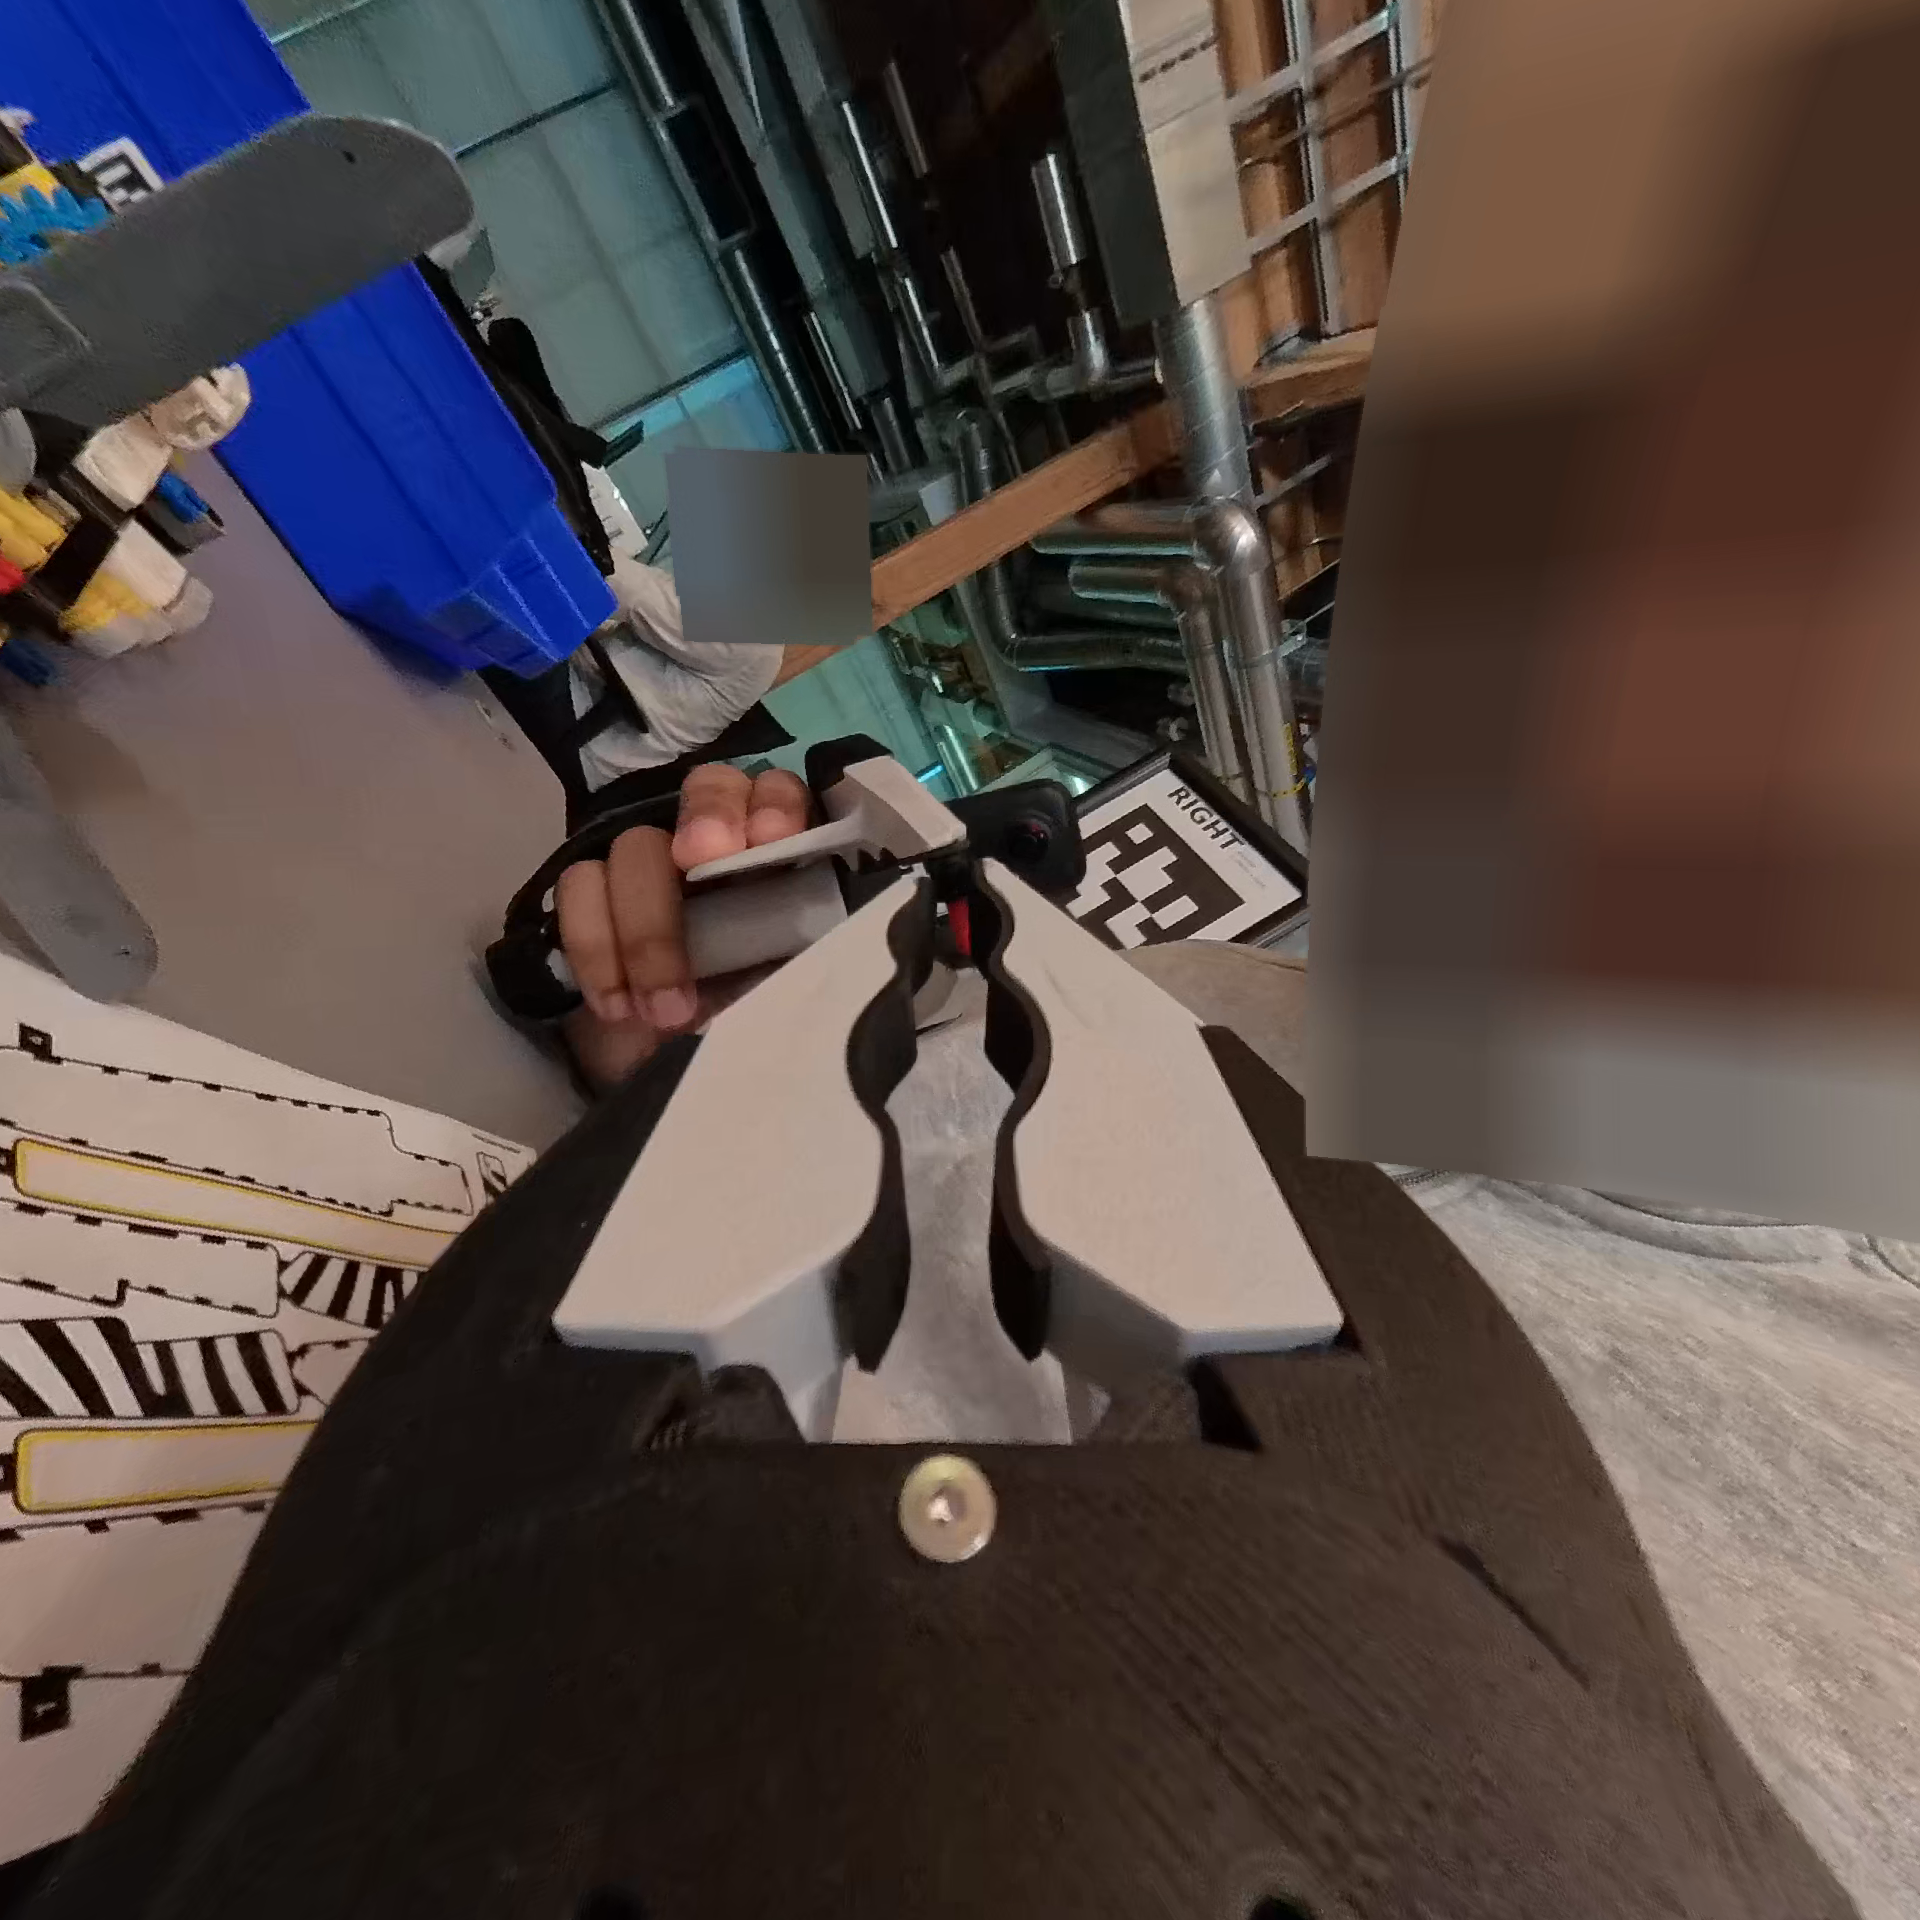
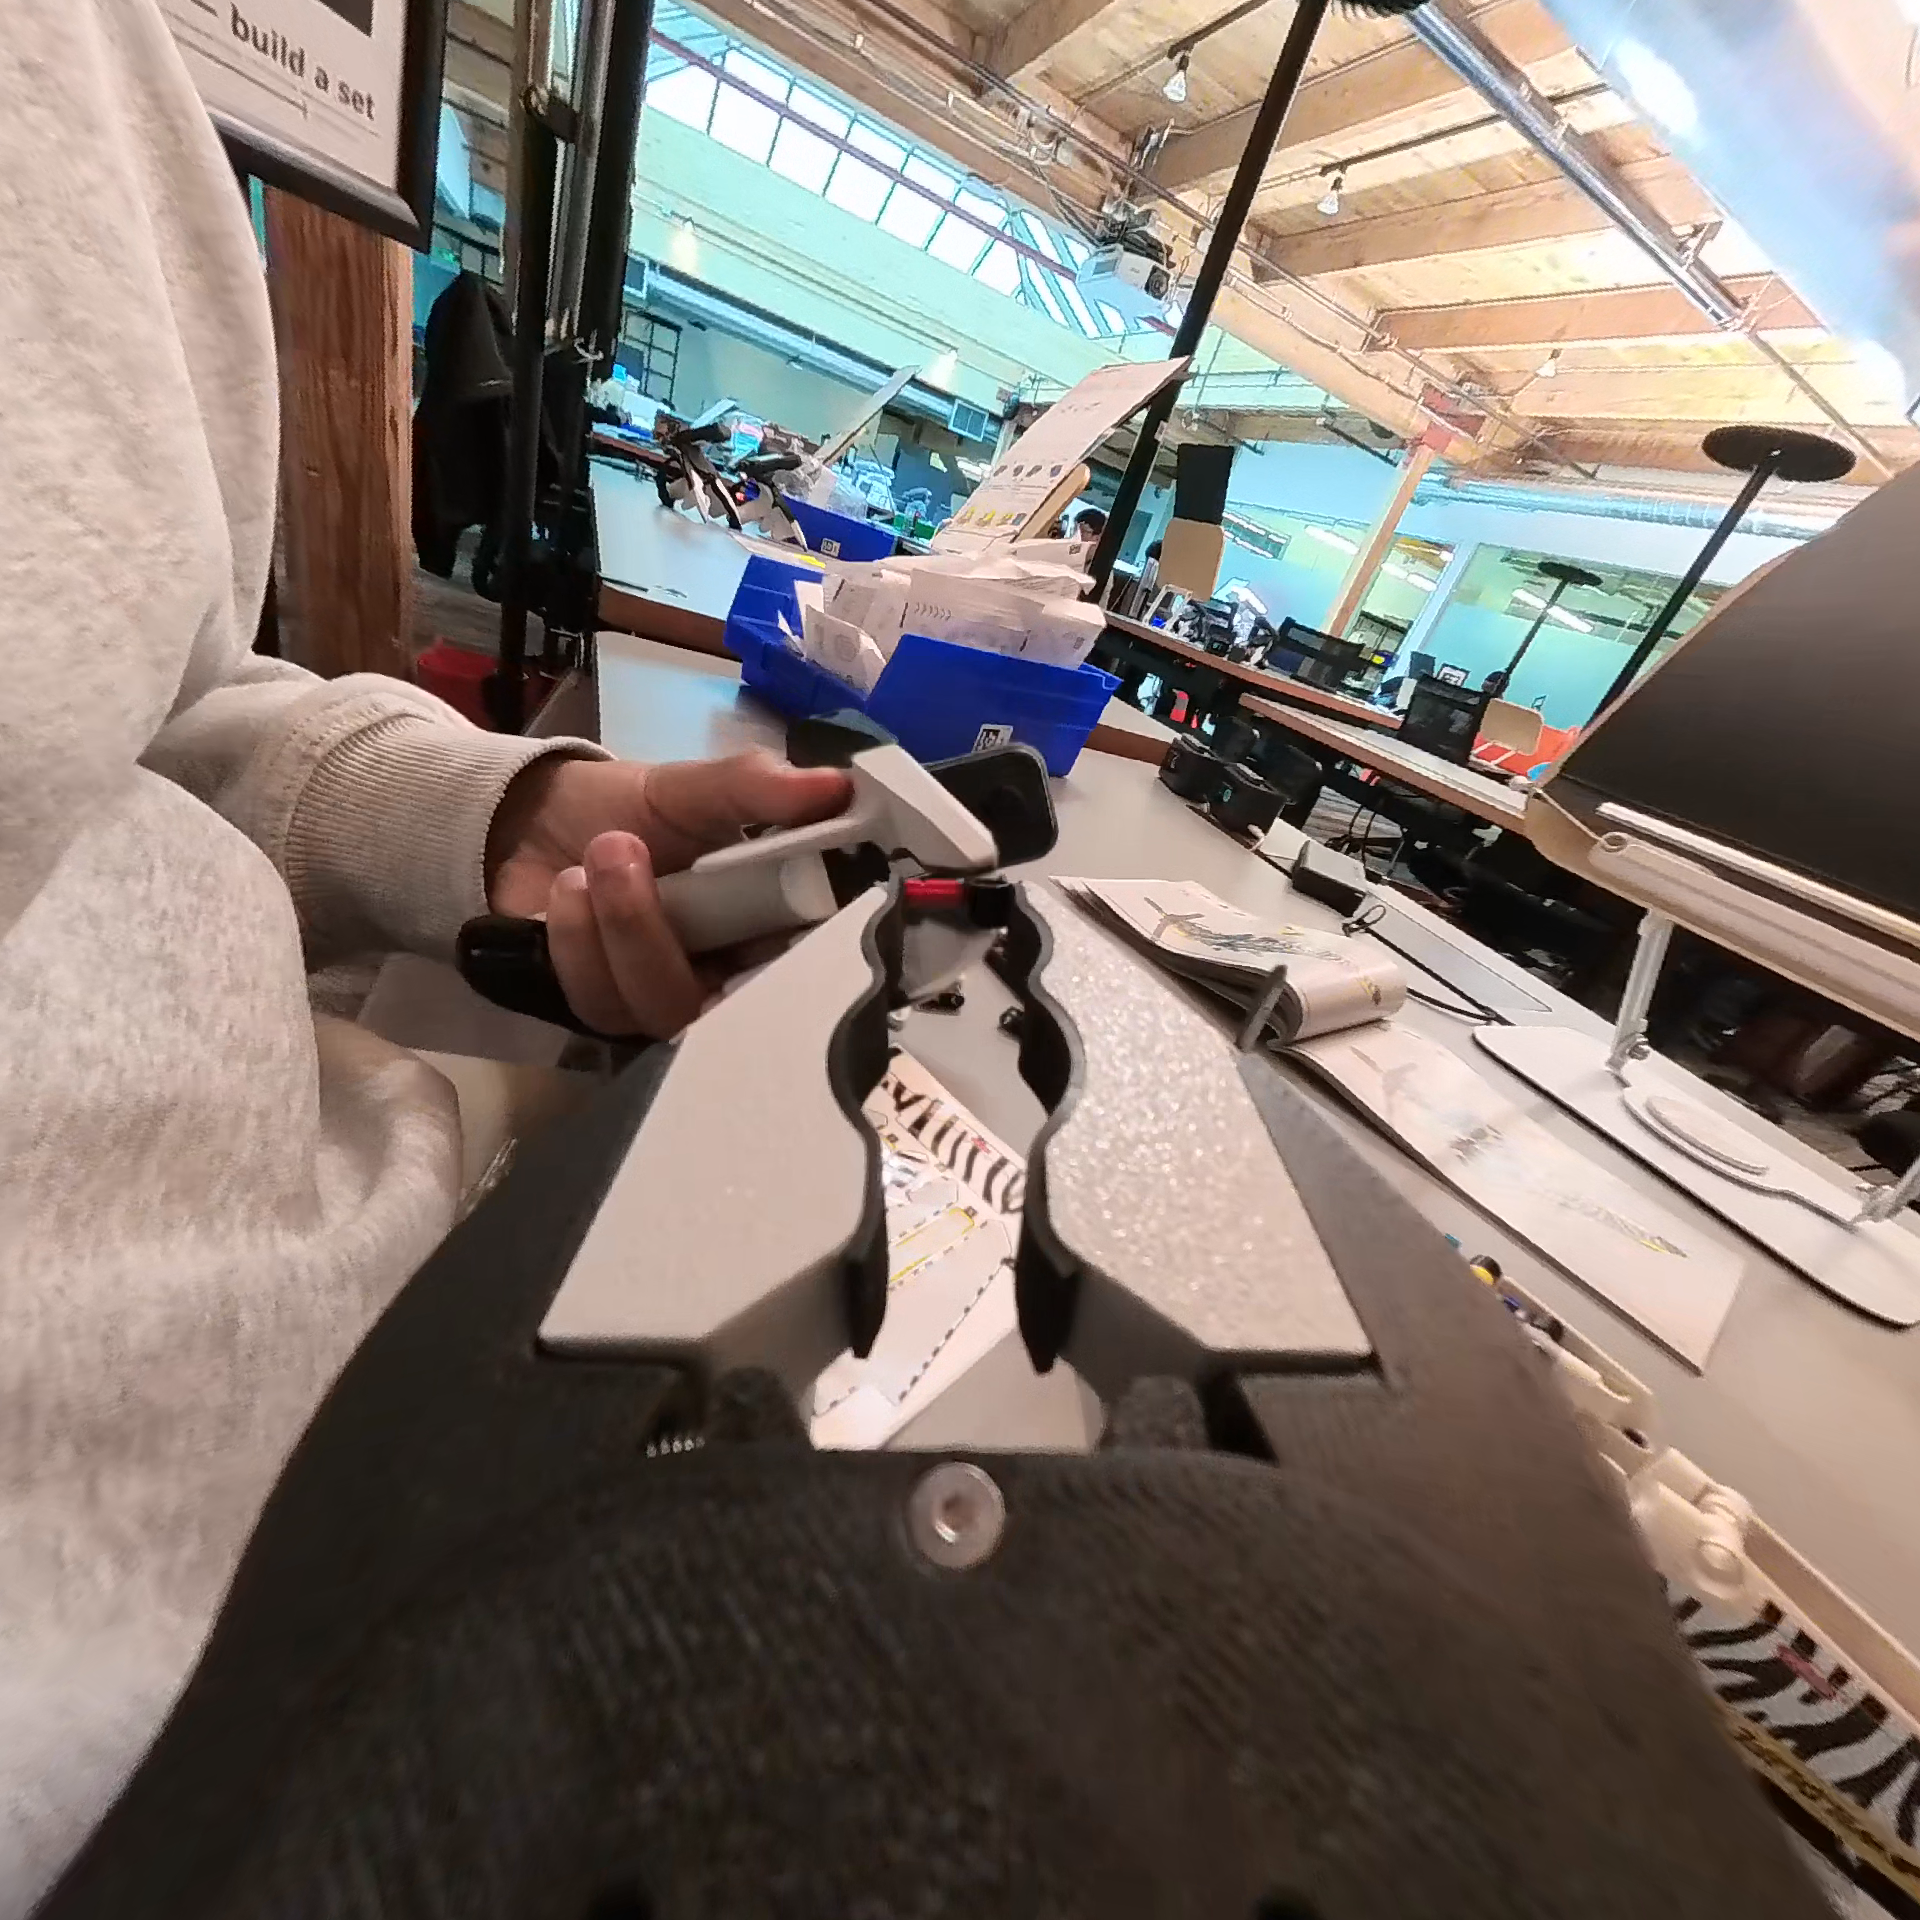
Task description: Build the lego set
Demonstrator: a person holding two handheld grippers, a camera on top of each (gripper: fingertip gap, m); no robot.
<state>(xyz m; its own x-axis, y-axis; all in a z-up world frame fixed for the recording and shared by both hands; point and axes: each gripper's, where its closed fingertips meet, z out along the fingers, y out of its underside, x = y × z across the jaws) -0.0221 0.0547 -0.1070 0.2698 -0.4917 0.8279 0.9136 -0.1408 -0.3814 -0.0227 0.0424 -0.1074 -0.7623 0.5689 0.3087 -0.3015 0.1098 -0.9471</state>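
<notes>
At the tips of both claws, raised above the table (image 2: pixel 1143 821), sits one small red-and-black piece (image 2: pixel 940 894): your left claw (image 1: pixel 948 902) and right claw (image 2: pixel 943 896) point at each other and each pinches it, its long axis running crosswise in the right view.
</notes>
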